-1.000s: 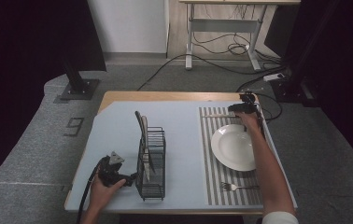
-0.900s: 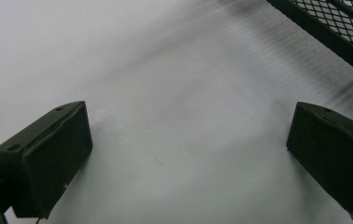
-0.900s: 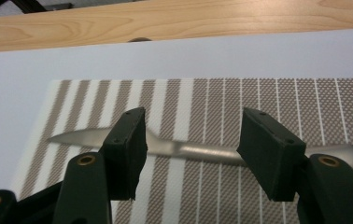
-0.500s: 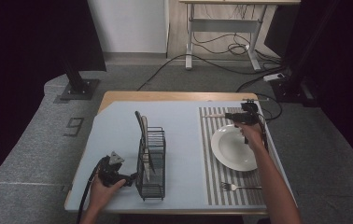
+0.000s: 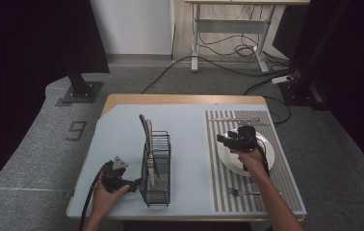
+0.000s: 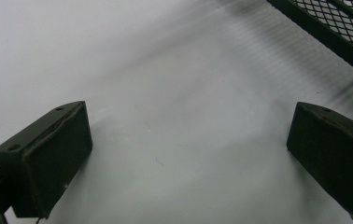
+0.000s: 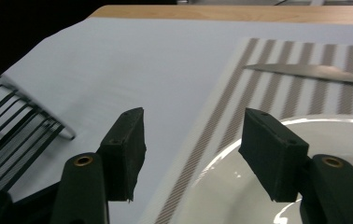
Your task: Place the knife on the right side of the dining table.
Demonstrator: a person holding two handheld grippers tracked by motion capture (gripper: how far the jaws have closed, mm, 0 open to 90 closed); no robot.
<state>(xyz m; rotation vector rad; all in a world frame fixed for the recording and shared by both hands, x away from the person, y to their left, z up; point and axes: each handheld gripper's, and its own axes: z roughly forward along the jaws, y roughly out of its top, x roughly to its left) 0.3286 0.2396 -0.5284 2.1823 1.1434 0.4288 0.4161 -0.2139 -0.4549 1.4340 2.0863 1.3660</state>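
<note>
R gripper (image 5: 224, 139) has come back from the far R corner of the table over the last sec and now hangs over the L rim of the white plate (image 5: 266, 144), mid-right of frame, on the striped mat (image 5: 223, 183). Jaws apart, nothing between them; in the right gripper view (image 7: 191, 140) the plate rim (image 7: 240, 144) sits just under the R jaw. Likely lining up to grab the plate, prob. for the wire rack (image 5: 155, 166) at centre, which already holds flat pieces. L gripper (image 5: 134, 185) unchanged, lower left, beside the rack base, jaws wide apart & empty over bare tbl (image 6: 174, 93). Knife (image 5: 233, 119) above plate, fork (image 5: 242, 192) below, both on mat.
</note>
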